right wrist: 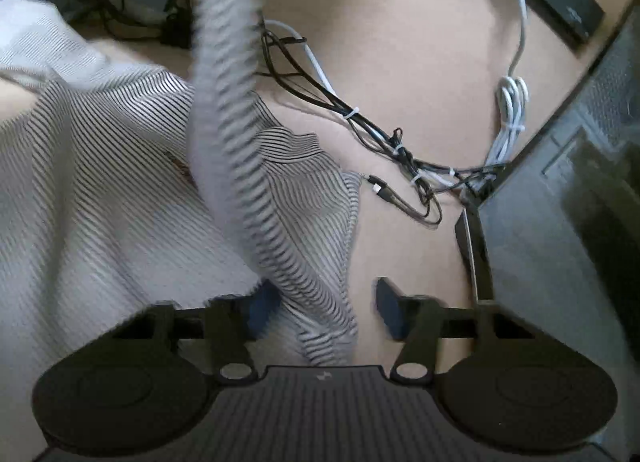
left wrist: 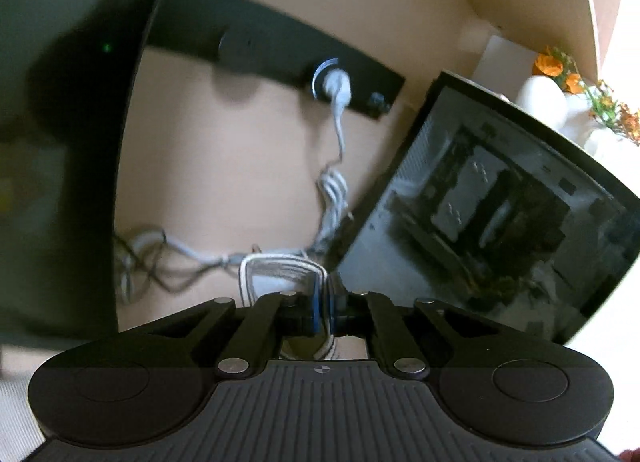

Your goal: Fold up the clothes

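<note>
Your left claw (left wrist: 325, 308) has its two blue pads pressed together, and a thin band of white striped fabric (left wrist: 280, 266) loops up out of them, so it is clamped on the cloth. Beyond it, at 12 o'clock, a white plug (left wrist: 334, 82) sits in a black power strip (left wrist: 276, 50) on the beige desk (left wrist: 224, 166), with its white cord (left wrist: 334, 190) bunched below. A dark glass-sided computer case (left wrist: 500, 214) stands at 3 o'clock, and orange flowers (left wrist: 560, 70) show at 2 o'clock.

Your right claw (right wrist: 326, 306) stands wide apart, gripping nothing. The striped shirt (right wrist: 100, 190) lies spread on the desk from 9 to 6 o'clock, and a twisted strip of it (right wrist: 236, 102) rises from between the pads toward 12 o'clock. Black cables (right wrist: 360, 122) trail at 1 o'clock.
</note>
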Demonstrator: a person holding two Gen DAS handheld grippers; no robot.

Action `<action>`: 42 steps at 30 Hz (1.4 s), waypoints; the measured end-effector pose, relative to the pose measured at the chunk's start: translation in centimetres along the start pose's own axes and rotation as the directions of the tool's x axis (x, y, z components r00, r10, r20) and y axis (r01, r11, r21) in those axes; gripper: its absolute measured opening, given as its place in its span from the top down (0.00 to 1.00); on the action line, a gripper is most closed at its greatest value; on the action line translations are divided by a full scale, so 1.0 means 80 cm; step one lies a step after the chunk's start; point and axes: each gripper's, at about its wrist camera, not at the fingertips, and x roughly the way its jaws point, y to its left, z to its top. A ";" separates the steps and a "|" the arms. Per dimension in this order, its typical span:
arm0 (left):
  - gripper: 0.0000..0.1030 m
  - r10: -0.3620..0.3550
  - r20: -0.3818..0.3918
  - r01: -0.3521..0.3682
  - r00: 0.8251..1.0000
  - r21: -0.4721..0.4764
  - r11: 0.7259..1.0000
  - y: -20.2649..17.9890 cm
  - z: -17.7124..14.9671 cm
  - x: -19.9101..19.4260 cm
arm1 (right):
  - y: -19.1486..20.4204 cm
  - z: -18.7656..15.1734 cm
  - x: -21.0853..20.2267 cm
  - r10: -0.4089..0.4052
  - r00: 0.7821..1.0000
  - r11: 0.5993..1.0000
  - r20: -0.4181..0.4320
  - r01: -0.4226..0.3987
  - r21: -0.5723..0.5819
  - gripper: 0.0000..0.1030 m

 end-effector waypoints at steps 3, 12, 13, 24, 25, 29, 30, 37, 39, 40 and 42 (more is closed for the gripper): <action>0.96 0.009 0.042 -0.009 0.999 -0.006 1.000 0.011 0.011 -0.006 | -0.036 0.002 0.005 -0.108 0.994 0.986 -0.019 0.109 0.123 0.81; 0.92 0.048 -0.133 -0.068 0.990 -0.144 0.987 0.091 -0.085 0.007 | -0.052 -0.031 -0.034 0.183 0.983 0.974 -0.009 -0.180 0.140 0.64; 0.90 0.042 -0.150 -0.067 0.988 -0.160 0.985 0.096 -0.097 0.013 | -0.059 -0.025 -0.048 0.214 0.977 0.965 0.019 -0.214 0.154 0.63; 0.44 0.015 -0.329 -0.113 0.944 -0.281 0.953 0.137 -0.197 0.069 | -0.148 0.085 0.058 0.338 0.939 0.707 0.066 -0.300 0.640 0.41; 0.45 0.015 -0.325 -0.111 0.946 -0.279 0.954 0.138 -0.200 0.065 | -0.145 0.089 0.077 0.357 0.933 0.690 0.049 -0.298 0.659 0.42; 0.54 0.038 -0.333 -0.145 0.942 -0.304 0.942 0.147 -0.205 0.047 | -0.124 0.099 0.147 0.382 0.923 0.695 -0.049 -0.252 0.673 0.45; 0.58 0.044 -0.334 -0.153 0.942 -0.308 0.939 0.150 -0.207 0.041 | -0.118 0.095 0.165 0.413 0.908 0.681 -0.075 -0.253 0.687 0.46; 0.50 0.034 -0.306 -0.142 0.951 -0.337 0.931 0.159 -0.200 0.011 | -0.126 0.092 0.101 0.365 0.925 0.601 0.105 -0.320 0.732 0.91; 0.36 0.025 -0.294 -0.131 0.956 -0.345 0.929 0.160 -0.197 0.004 | -0.143 0.093 0.039 0.269 0.946 0.614 0.182 -0.314 0.724 0.92; 0.28 0.021 -0.288 -0.125 0.958 -0.349 0.929 0.161 -0.195 0.001 | -0.152 0.092 0.004 0.214 0.952 0.626 0.219 -0.305 0.718 0.92; 0.23 0.012 -0.275 -0.114 0.961 -0.357 0.927 0.162 -0.191 -0.006 | -0.169 0.091 -0.064 0.102 0.951 0.649 0.291 -0.285 0.706 0.92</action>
